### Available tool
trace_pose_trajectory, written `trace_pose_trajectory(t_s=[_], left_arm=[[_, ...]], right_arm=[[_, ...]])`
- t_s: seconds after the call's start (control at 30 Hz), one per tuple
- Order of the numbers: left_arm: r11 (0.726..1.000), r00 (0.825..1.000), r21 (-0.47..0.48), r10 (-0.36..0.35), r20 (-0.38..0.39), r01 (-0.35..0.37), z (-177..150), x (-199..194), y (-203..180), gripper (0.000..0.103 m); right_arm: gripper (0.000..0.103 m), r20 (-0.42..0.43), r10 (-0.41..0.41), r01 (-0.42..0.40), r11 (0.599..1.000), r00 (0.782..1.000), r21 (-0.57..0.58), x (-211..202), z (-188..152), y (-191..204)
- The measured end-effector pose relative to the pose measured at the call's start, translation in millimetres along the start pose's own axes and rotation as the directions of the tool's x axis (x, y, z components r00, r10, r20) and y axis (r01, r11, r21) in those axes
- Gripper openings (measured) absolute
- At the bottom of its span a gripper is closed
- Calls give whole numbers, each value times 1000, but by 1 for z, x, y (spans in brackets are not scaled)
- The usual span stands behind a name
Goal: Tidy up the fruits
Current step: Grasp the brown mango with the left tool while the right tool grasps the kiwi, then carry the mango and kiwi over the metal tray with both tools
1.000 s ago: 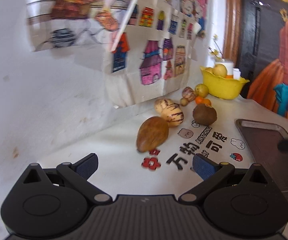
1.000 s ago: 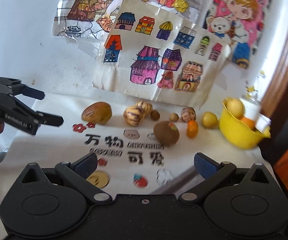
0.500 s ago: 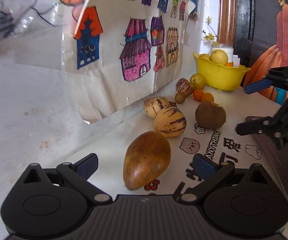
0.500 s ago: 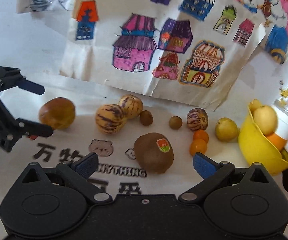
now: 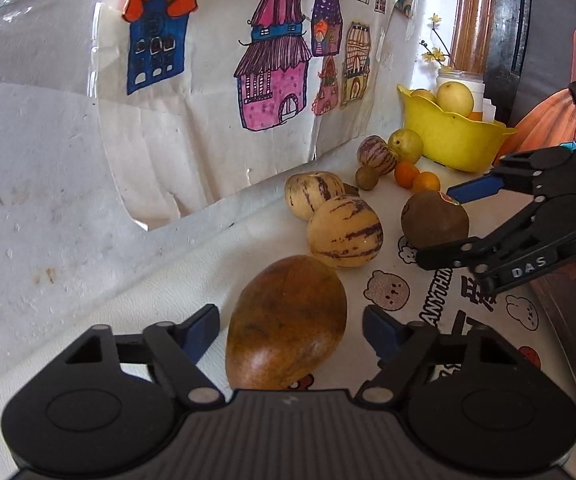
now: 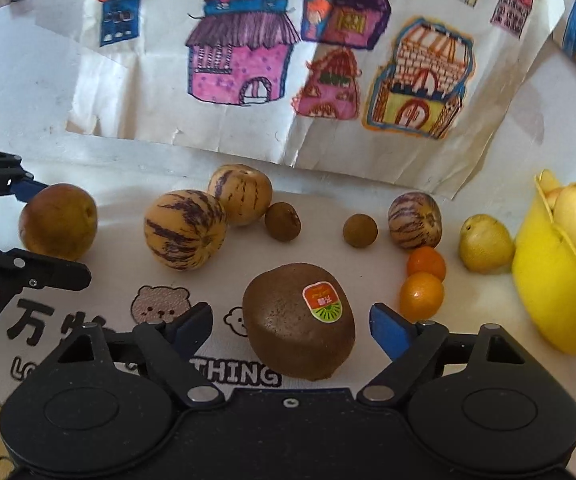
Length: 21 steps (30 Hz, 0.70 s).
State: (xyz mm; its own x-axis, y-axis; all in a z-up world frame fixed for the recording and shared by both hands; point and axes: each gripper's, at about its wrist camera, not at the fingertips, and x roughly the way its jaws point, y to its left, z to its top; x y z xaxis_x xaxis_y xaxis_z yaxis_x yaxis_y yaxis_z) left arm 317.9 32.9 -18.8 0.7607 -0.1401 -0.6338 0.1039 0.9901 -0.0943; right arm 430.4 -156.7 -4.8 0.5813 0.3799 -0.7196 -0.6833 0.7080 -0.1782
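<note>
We see a brown-orange mango [image 5: 286, 320] lying on its side on the white counter [image 5: 136, 300], two cream purple-striped melons [image 6: 186, 234] touching beside it, a brown kiwi [image 6: 297, 320] with a sticker, two small oranges [image 6: 421, 294] touching, a yellow bowl [image 6: 547, 300] holding pale fruit

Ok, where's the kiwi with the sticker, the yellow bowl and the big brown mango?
kiwi [image 6: 288, 324], right wrist view, on its brown skin left of the sticker.
yellow bowl [image 5: 453, 140], left wrist view, on its outer wall.
mango [image 5: 288, 320], left wrist view, on the middle of its skin.
</note>
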Motion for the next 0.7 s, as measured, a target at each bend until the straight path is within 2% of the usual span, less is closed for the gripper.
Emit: trace_pose_trajectory(t_s=[0.13, 0.17, 0.27, 0.33, 0.47, 0.7], left_arm=[[1000, 1000, -14, -12, 3, 12, 1, 1, 2, 65], [1000, 1000, -15, -4, 4, 5, 1, 1, 1, 64], [1000, 1000, -29, 5, 9, -5, 2, 1, 2, 62], [1000, 1000, -25, 12, 14, -12, 1, 1, 0, 61], [999, 999, -26, 45, 15, -45, 1, 0, -5, 60], [992, 998, -115, 55, 18, -53, -5, -8, -8, 60]], right_arm=[[73, -5, 11, -11, 1000, 1000, 26, 8, 1, -2], [73, -7, 10, -10, 1000, 1000, 26, 10, 1, -1], [72, 4, -9, 9, 1000, 1000, 12, 10, 0, 2], [63, 10, -31, 31, 999, 999, 14, 10, -1, 3], [62, 10, -56, 56, 998, 998, 7, 7, -3, 5], [61, -14, -83, 83, 997, 996, -6, -5, -8, 17]])
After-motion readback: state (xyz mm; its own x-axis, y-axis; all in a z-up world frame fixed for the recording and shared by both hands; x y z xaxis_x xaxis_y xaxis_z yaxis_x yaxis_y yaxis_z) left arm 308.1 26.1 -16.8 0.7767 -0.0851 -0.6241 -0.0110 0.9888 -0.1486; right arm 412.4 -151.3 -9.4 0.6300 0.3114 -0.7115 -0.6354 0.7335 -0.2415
